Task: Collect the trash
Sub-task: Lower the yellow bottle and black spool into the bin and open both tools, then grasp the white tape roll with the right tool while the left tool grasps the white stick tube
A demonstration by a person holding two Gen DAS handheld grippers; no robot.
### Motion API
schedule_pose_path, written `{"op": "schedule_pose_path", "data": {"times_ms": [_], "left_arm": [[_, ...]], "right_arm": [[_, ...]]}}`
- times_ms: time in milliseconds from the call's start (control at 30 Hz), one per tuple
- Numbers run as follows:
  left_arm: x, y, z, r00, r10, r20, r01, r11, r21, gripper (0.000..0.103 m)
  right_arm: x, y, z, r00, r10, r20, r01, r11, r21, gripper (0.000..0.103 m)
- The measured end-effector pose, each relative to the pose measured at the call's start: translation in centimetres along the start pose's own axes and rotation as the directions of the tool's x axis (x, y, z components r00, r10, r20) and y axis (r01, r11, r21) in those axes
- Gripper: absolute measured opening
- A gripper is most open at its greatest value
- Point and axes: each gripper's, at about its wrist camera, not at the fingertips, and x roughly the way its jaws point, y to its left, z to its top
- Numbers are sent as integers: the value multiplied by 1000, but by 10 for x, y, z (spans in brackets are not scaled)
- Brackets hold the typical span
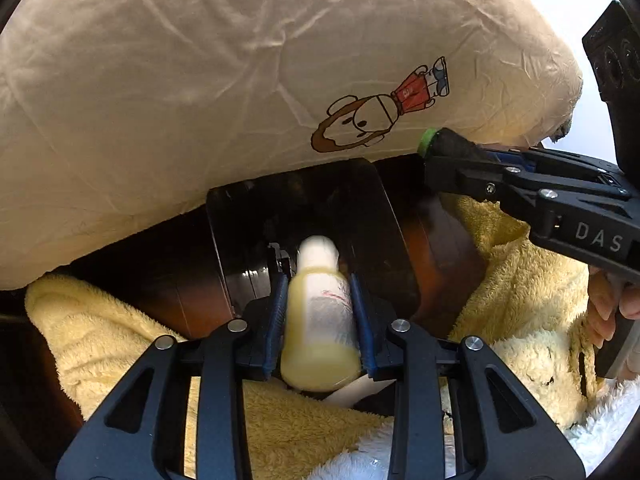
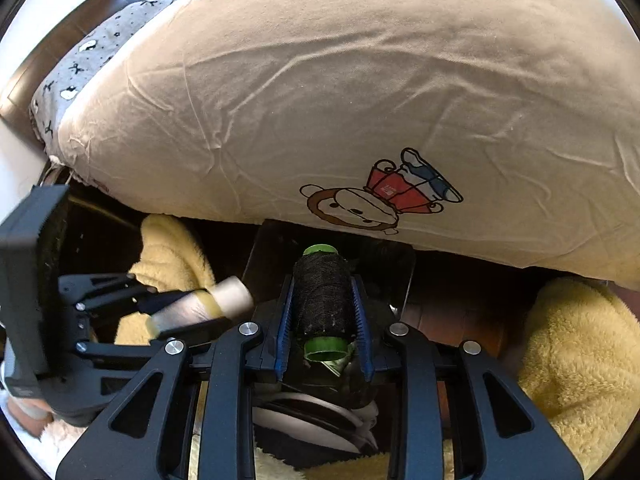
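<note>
The left tongs clench a pale bottle lengthwise, cap toward 12 o'clock. The right tongs grip a black thread spool the same way — green ends fore and aft. Both hang before a dark bin under the pillow, at 12 o'clock. "DAS" marks the right tongs.
</note>
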Motion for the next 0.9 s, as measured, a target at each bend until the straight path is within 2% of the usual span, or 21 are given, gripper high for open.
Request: {"op": "schedule_pose_path", "data": {"times_ms": [67,133,233,367,467,633,800,900], "left_arm": [[-4,1,0,1000,13,14,-13,1000,-4,56],[-7,1,-1,999,20,31,-20,1000,-6,62],[-13,5,-1,998,24,52,-23,1000,-21,73],[-23,10,2,995,59,81,-58,998,-17,80],[-36,5,7,987,97,127,-99,995,9,87],[-61,0,17,972,123,202,-132,991,33,92],[-85,-1,35,955,130,267,-145,989,38,92],[-99,0,49,939,139,315,-157,987,31,92]], "right_arm": [[-1,-4,1,1000,17,11,-17,1000,20,44],[-4,-7,1,1000,-1,25,0,1000,30,55],[-10,-12,1,999,-5,43,3,999,45,59],[-22,-17,5,997,-14,73,10,998,60,82],[-30,-16,9,995,-33,97,27,998,59,88],[-56,-16,20,982,-74,174,67,997,46,91],[-89,-28,36,956,-129,264,120,992,49,93],[-101,-33,49,938,-164,306,154,986,59,93]]}}
